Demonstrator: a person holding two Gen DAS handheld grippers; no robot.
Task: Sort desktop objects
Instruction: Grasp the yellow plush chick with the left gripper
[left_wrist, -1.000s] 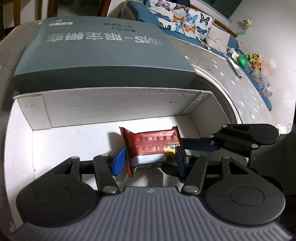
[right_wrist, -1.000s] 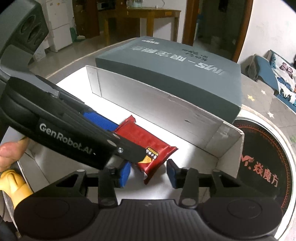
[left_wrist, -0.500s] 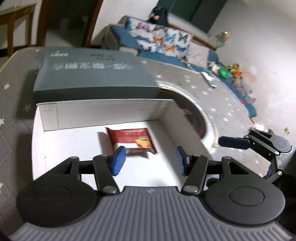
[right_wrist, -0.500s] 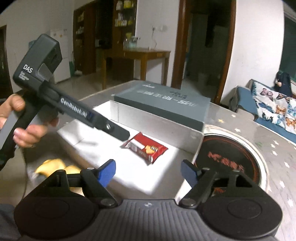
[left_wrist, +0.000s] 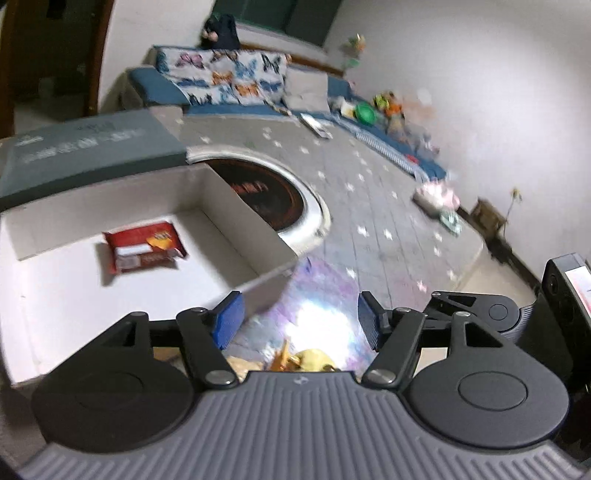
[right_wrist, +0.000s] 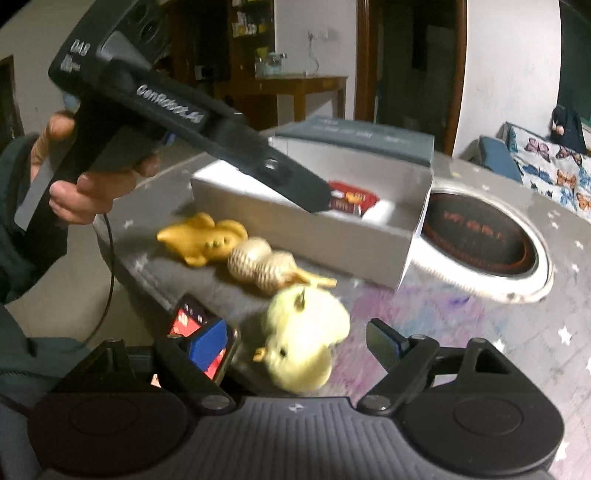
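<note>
Left jaws: wide open on the left gripper (left_wrist: 297, 319), blue pads apart, nothing between them.
Right jaws: wide open too on the right gripper (right_wrist: 295, 341), holding nothing.
Below the right jaws: a soft pale-yellow plush chick (right_wrist: 303, 341), sitting on the table right between the open fingers, not pinched.
Same toy in the left view: just a yellow bit poking out at the bottom, under the left jaws.
Next to the chick: a shiny gold peanut-shaped toy (right_wrist: 262, 267), touching or almost touching it; hard to tell in the blur.
A bit further: a flat yellow-brown rubber animal toy (right_wrist: 203, 238), beside the gold one, near the box wall.
By the table edge: a dark phone with a lit red screen (right_wrist: 201, 332), partly hidden behind the right gripper's left finger.
Box: a white open cardboard box (left_wrist: 251, 236) with a grey-blue lid (left_wrist: 88, 147) standing behind it.
In the box: one red shiny snack packet (left_wrist: 142, 245), lying flat on the white floor.
Done: one thing sorted, the snack packet.
Left to do: three toys outside the box, maybe the phone as well.
Best guess for next: the chick, since the right jaws are all around it.
</note>
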